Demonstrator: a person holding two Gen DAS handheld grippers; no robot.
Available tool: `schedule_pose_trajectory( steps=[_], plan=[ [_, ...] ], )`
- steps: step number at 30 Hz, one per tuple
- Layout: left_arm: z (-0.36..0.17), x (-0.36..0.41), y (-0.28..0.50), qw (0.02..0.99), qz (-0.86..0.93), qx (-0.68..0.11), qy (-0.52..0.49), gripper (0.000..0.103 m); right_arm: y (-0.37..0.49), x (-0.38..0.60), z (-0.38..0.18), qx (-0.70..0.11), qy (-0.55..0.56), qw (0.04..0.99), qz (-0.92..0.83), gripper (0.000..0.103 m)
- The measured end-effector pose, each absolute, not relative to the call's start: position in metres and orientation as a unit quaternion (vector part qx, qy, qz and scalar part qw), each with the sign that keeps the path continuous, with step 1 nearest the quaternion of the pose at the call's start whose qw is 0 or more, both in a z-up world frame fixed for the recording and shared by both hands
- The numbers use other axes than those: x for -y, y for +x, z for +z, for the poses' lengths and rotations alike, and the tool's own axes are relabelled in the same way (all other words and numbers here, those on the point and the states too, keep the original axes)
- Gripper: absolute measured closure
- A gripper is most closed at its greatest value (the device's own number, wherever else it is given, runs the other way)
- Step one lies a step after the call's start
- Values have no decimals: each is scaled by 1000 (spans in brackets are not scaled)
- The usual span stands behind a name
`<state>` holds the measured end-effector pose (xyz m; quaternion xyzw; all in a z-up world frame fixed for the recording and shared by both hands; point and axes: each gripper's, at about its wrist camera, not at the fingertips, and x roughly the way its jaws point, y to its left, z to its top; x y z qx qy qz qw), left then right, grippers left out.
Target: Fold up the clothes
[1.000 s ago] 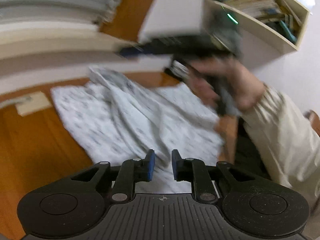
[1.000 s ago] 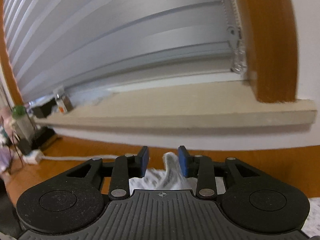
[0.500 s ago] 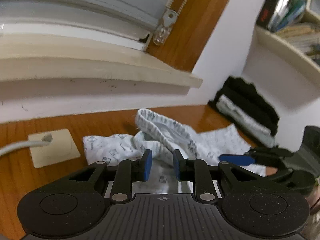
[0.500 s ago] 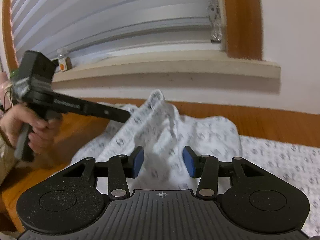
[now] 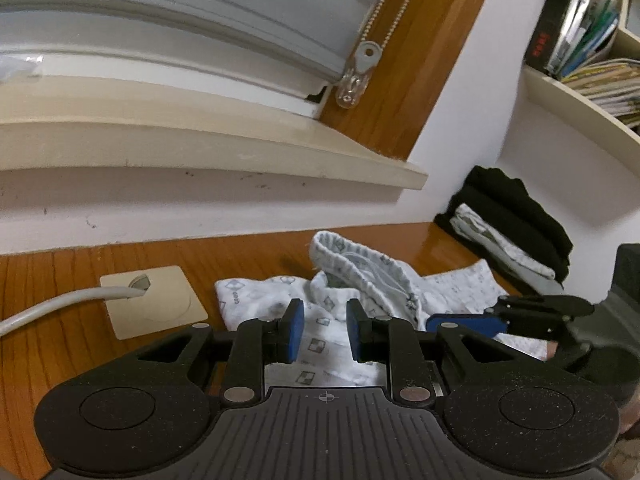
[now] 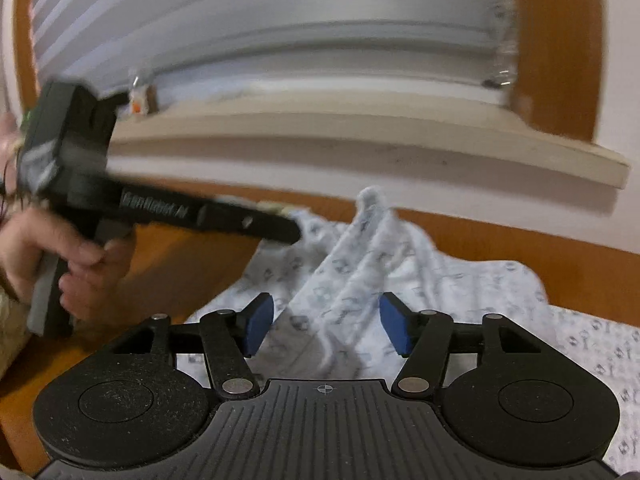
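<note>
garment [image 5: 332, 320] | white, grey print | crumpled, one fold peaked | on wooden tabletop [image 5: 60, 344]

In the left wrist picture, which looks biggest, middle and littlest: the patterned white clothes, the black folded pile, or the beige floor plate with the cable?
1. Patterned white clothes, the biggest.
2. Black folded pile.
3. Beige floor plate.
The pile and plate look nearly alike, and the pile sits farther back, so their order is unsure.

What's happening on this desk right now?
A person is folding a patterned white garment on a wooden desk, one handheld gripper per hand. Both the left gripper and the right gripper hover open over the crumpled cloth, gripping nothing; the right one's jaws have just been closing. Folded clothes are stacked by the wall.
</note>
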<state>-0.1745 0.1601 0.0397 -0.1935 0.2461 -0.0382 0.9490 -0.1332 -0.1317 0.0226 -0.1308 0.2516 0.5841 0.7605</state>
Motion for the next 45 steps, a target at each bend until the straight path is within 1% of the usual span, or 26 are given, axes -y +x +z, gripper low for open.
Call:
schedule_pose_trajectory(
  steps=[1,3,5,7,8,9,10,11,13,14,15,17,19,21,23,28,31,32,33,34,36,38,40,42,44,45],
  plan=[
    [40,-159,-175,949,-39,-246,-192,79,-130,137,24,-251,-120,763,583,71],
    [39,-158,-174,950,-38,-247,-190,79,-124,145,26,-249,-100,769,580,95],
    [38,-159,-174,949,-35,-249,-189,79,-118,152,26,-249,-87,775,574,93],
    [37,-160,-173,949,-30,-250,-191,76,-115,153,27,-257,-73,774,574,87],
    [37,-161,-173,949,-27,-250,-192,74,-117,151,27,-255,-76,775,573,70],
    [36,-162,-173,949,-26,-251,-192,74,-121,148,27,-251,-82,776,573,47],
    [36,-162,-173,948,-26,-252,-192,74,-124,143,26,-247,-90,777,572,39],
    [36,-162,-173,948,-26,-252,-191,74,-128,138,24,-245,-101,777,571,32],
    [36,-161,-173,949,-29,-252,-188,74,-132,128,18,-248,-122,774,570,33],
    [36,-161,-173,949,-31,-253,-186,74,-132,124,15,-251,-128,770,572,41],
    [36,-160,-173,949,-33,-253,-184,74,-130,125,14,-255,-121,768,575,63],
    [36,-159,-174,950,-37,-253,-181,74,-122,136,16,-258,-81,767,582,82],
    [36,-158,-173,949,-42,-255,-180,74,-113,158,22,-253,-15,767,590,82],
    [34,-156,-171,947,-51,-261,-179,74,-104,180,27,-250,38,769,587,90],
    [31,-151,-168,945,-62,-271,-173,69,-97,193,28,-242,55,781,573,90],
    [29,-141,-165,947,-61,-274,-156,69,-88,204,27,-242,67,788,562,90],
    [31,-147,-165,950,-36,-261,-169,69,-100,186,26,-248,19,783,571,76],
    [31,-151,-166,950,-31,-259,-174,69,-107,177,27,-245,-7,782,573,65],
    [31,-155,-167,949,-26,-257,-178,69,-116,167,27,-241,-37,781,575,58],
    [30,-159,-168,949,-22,-256,-182,69,-124,159,27,-238,-66,779,577,57],
    [30,-161,-168,949,-19,-258,-181,69,-137,143,23,-237,-109,771,581,48],
    [29,-161,-167,949,-18,-261,-178,69,-148,134,18,-232,-143,768,580,45],
    [29,-162,-167,948,-16,-263,-175,69,-152,132,14,-224,-152,772,576,50],
    [29,-159,-168,949,-23,-265,-169,69,-151,140,13,-214,-125,780,574,81],
    [29,-156,-168,950,-30,-266,-162,69,-143,158,16,-216,-57,781,583,82],
    [29,-154,-168,950,-33,-266,-160,69,-135,168,16,-226,-19,776,589,89]
  ],
)
